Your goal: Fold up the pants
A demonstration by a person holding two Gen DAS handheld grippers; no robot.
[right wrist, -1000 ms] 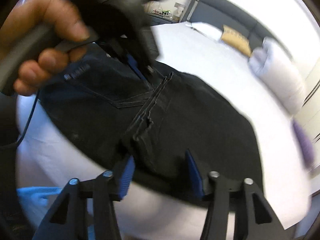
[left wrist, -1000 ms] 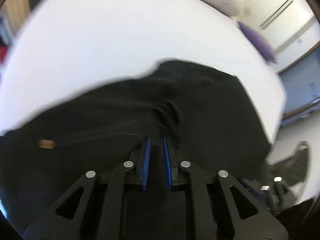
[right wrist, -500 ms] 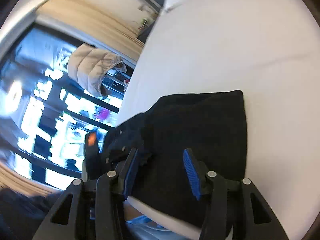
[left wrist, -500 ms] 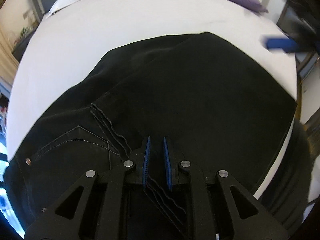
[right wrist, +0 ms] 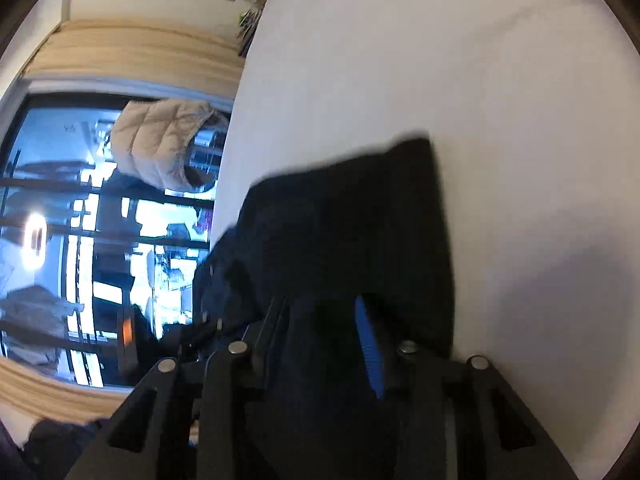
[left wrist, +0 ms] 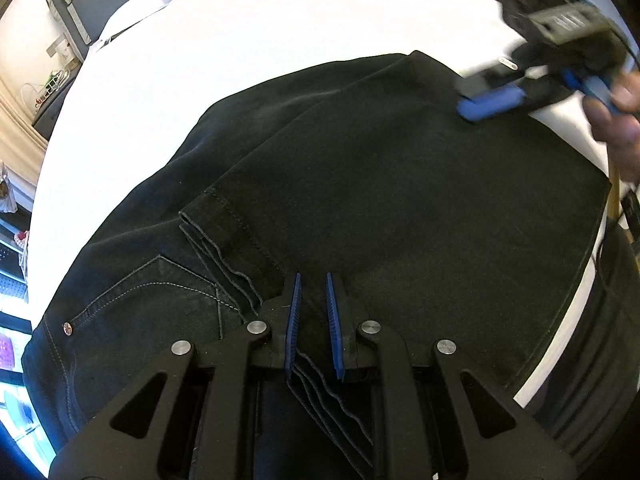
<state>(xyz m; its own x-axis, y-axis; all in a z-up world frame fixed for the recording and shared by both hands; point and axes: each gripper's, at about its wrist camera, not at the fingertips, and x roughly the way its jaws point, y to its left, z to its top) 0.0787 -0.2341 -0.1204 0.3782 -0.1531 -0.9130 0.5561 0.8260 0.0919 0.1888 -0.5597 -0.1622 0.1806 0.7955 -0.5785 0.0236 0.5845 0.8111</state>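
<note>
Lying folded on the white bed (left wrist: pixel 248 40), the black pants (left wrist: pixel 400 208) look like soft, fairly heavy denim that drapes and creases; stacked hems or a folded edge seem the surest places to grip. The left hand-held gripper (left wrist: pixel 312 320) stays narrow, pinching the layered hems. The right hand-held gripper (right wrist: pixel 320 340) has swung to the far fold, its jaws closing around cloth.

Black skeletal left gripper (left wrist: pixel 312 320): triangular cut-outs, silver screw heads, ribbed blue pads. Upper right, blurred right gripper (left wrist: pixel 490 102), boxy black camera housing, blue trigger.
</note>
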